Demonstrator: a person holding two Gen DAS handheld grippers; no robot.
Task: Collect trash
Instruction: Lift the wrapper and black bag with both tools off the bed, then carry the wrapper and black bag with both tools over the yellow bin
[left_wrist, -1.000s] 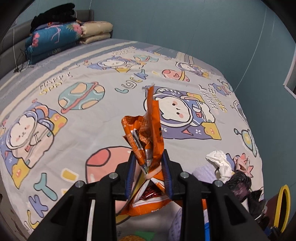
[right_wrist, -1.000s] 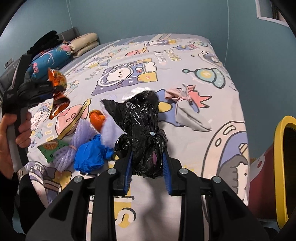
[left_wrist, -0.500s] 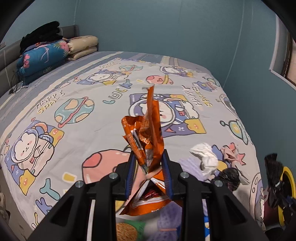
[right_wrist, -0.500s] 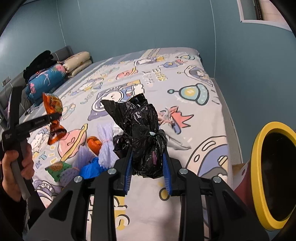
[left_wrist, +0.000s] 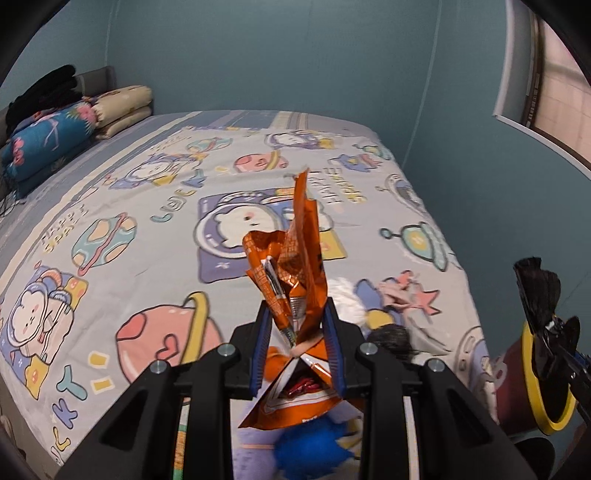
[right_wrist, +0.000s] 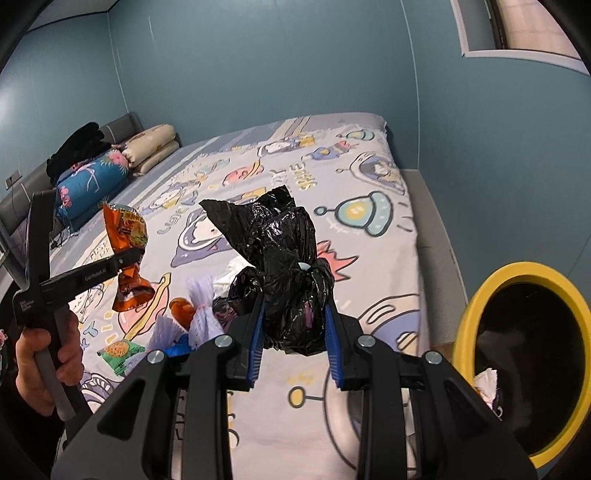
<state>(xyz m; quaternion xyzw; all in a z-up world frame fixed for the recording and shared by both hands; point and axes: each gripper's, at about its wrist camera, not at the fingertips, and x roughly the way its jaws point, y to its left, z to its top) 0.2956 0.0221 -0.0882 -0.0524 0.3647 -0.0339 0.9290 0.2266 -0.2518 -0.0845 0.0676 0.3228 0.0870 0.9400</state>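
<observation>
My left gripper (left_wrist: 297, 332) is shut on a crumpled orange snack wrapper (left_wrist: 291, 269) and holds it above the bed; it also shows at the left of the right wrist view (right_wrist: 127, 258). My right gripper (right_wrist: 295, 325) is shut on a knotted black plastic bag (right_wrist: 284, 269), lifted above the bed near a yellow-rimmed trash bin (right_wrist: 476, 306) at the right. The black bag (left_wrist: 543, 306) and bin rim (left_wrist: 554, 424) show at the right edge of the left wrist view.
On the cartoon-print bed sheet (right_wrist: 369, 221) lie a purple mesh bundle (right_wrist: 199, 314), an orange piece (right_wrist: 181, 308), a green packet (right_wrist: 120, 350), a blue bag (left_wrist: 314, 450), white tissue (left_wrist: 347, 299) and a pink-grey scrap (left_wrist: 402, 291). Pillows (left_wrist: 122, 107) are at the headboard.
Both grippers have risen and swung right with their loads. The yellow-rimmed bin has come further into the right wrist view, closer to the black bag.
</observation>
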